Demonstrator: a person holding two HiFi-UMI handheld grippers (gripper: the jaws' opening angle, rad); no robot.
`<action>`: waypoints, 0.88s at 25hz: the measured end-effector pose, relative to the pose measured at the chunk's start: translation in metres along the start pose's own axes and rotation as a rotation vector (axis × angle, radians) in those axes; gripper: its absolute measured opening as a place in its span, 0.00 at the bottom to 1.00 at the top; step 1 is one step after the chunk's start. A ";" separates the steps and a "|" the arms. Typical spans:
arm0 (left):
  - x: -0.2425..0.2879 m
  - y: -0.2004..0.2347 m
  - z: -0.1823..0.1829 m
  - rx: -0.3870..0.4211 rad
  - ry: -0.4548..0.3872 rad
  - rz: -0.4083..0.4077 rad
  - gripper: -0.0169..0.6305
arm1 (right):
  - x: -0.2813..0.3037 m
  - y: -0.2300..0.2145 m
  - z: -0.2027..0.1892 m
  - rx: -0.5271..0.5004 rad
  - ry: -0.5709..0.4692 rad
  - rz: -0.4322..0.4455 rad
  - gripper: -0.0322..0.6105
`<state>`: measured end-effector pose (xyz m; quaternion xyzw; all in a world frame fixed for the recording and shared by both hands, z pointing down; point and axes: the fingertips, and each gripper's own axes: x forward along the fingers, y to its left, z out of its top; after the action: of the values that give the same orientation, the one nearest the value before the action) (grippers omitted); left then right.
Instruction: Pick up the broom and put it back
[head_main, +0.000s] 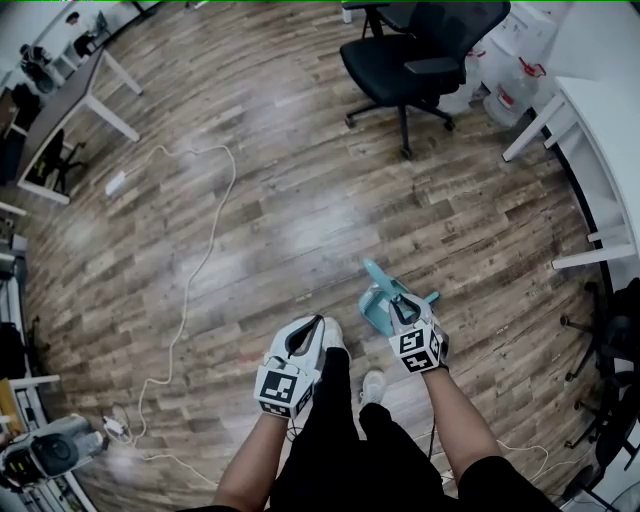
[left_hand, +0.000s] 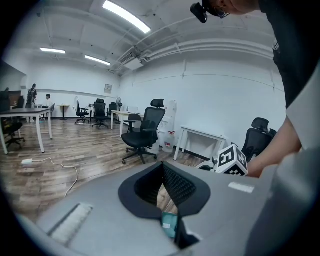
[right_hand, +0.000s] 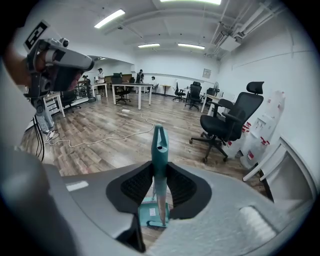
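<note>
In the head view, your right gripper (head_main: 402, 305) sits at about 4 o'clock from the frame's centre, and its fingers pinch the teal handle of the broom (head_main: 377, 310). The broom stands just ahead of your right foot on the wooden floor (head_main: 280, 190). Your left gripper (head_main: 312, 328) hangs at 6 o'clock, beside the right one and apart from the broom. A black office chair (head_main: 415, 50) is at 1 o'clock, a white cable (head_main: 205, 250) trails over the floor from 10 to 8 o'clock, and a white desk (head_main: 600, 130) lies at 3 o'clock. In the left gripper view, your black fingers (left_hand: 182, 189) are pressed together at the tips and hold nothing. A teal bit of the broom shows below them at 6 o'clock, and your right gripper's marker cube (left_hand: 231, 160) is at 3 o'clock. In the right gripper view, the fingers (right_hand: 136, 186) close on the broom's handle from both sides. The handle rises upright past them, with its hanging hole toward 12 o'clock. Its teal lower end rests on the floor at 6 o'clock, and whether that is a brush head or a dustpan cannot be told.
</note>
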<state>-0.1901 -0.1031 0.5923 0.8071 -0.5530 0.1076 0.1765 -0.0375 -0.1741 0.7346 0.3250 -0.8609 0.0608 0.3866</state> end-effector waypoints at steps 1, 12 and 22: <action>0.000 -0.001 0.000 0.002 -0.001 0.001 0.06 | -0.002 0.000 -0.001 0.000 -0.003 -0.002 0.19; -0.005 -0.021 -0.002 0.012 0.001 -0.015 0.05 | -0.025 0.002 -0.015 -0.004 -0.046 -0.017 0.19; -0.009 -0.054 -0.008 0.026 0.000 -0.033 0.05 | -0.056 0.002 -0.040 0.002 -0.096 -0.025 0.19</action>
<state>-0.1424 -0.0748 0.5875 0.8183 -0.5383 0.1119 0.1676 0.0133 -0.1297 0.7231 0.3387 -0.8742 0.0411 0.3454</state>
